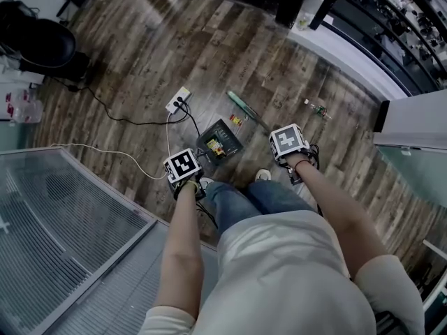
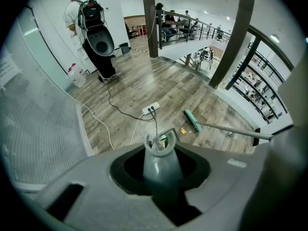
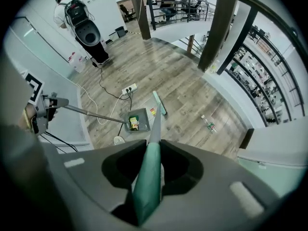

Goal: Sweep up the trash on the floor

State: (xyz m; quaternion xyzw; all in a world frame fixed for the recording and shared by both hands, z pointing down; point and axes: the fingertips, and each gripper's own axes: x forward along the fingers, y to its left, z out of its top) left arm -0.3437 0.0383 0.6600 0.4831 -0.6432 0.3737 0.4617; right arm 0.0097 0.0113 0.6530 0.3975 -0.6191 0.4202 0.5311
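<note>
My left gripper (image 1: 183, 166) is shut on the grey handle (image 2: 161, 170) of a dark dustpan (image 1: 218, 142) that stands on the wood floor with yellow and green scraps inside it. My right gripper (image 1: 290, 143) is shut on the green broom handle (image 3: 148, 174). The broom's green head (image 1: 242, 105) rests on the floor just beyond the dustpan. A small red and yellow piece of trash (image 1: 236, 121) lies between the broom head (image 2: 192, 120) and the dustpan (image 3: 136, 121). A small plastic bottle (image 1: 318, 107) lies further right, also seen as the bottle (image 3: 208, 124) past the broom head (image 3: 160, 102).
A white power strip (image 1: 179, 100) with black and white cables lies left of the dustpan. A glass partition (image 1: 63, 229) runs along my left. A person with a backpack (image 2: 82, 13) stands far off by a black seat. A railing (image 1: 391, 40) and a drop border the right.
</note>
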